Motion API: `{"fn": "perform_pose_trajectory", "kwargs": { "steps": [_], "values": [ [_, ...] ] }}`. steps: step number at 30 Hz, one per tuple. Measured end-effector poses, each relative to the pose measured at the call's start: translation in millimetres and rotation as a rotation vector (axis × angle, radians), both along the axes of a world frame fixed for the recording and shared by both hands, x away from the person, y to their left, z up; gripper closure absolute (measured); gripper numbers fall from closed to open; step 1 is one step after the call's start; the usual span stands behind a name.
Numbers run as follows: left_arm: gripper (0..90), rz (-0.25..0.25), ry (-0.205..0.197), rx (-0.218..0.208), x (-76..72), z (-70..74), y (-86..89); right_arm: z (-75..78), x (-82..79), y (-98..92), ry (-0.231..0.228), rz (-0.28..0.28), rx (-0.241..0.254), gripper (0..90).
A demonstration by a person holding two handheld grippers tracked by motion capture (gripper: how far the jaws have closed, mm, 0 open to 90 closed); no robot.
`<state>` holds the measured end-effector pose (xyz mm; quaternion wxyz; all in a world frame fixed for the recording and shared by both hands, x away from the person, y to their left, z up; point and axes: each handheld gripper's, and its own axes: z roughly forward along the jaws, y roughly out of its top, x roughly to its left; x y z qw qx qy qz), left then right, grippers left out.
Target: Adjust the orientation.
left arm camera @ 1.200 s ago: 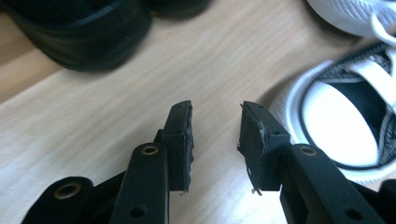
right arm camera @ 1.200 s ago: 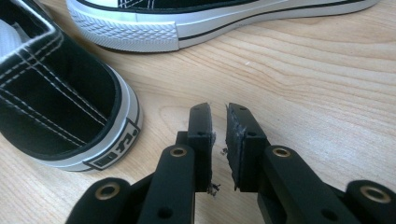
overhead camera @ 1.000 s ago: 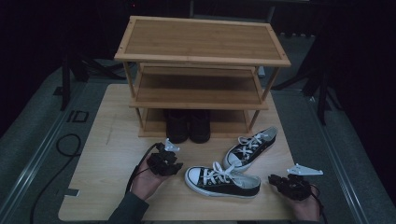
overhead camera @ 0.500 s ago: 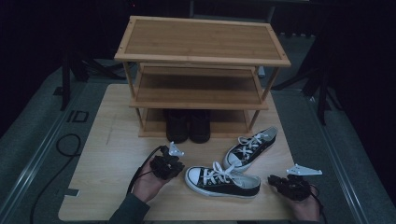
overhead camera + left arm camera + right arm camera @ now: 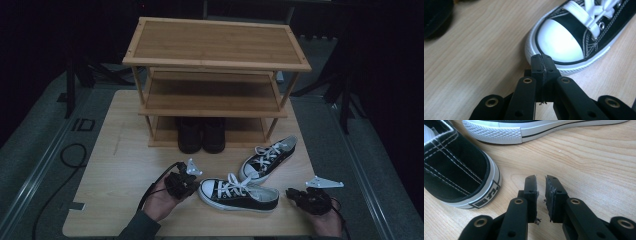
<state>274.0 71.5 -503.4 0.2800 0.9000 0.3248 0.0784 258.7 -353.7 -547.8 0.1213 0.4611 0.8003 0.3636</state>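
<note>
Two black-and-white laced sneakers lie on the wooden table [image 5: 125, 165]. The near sneaker [image 5: 239, 192] points its toe left; the far sneaker [image 5: 268, 157] lies angled behind it. My left gripper [image 5: 182, 182] sits just left of the near sneaker's toe. In the left gripper view its jaws are pressed together with nothing between them, and the left gripper [image 5: 541, 60] has its tips at the white toe cap [image 5: 560, 43]. My right gripper [image 5: 310, 197] rests by the near sneaker's heel [image 5: 456, 175]. The right gripper [image 5: 541, 182] stands open by a narrow gap, holding nothing.
A three-shelf bamboo shoe rack [image 5: 215, 47] stands at the back of the table. A pair of black shoes [image 5: 202, 135] sits on its bottom shelf. The far sneaker's sole [image 5: 524, 130] lies ahead of the right gripper. A cable [image 5: 70, 155] loops on the floor at left.
My left gripper has slid a little right and nearer, up to the near sneaker's toe. The right gripper and both sneakers have stayed put.
</note>
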Motion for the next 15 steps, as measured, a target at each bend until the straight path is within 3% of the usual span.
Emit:
{"fn": "perform_pose_trajectory", "kwargs": {
  "steps": [6, 15],
  "values": [
    [90.0, -0.022, 0.004, 0.009, -8.2, -1.8, -2.0, 0.3, -0.3, -0.2, -0.002, 0.001, 0.000, 79.1],
    [90.0, -0.045, 0.040, 0.019, -15.3, -6.9, -1.2, 0.5, -0.3, -0.2, -0.006, 0.003, -0.002, 79.4]
  ]
}}
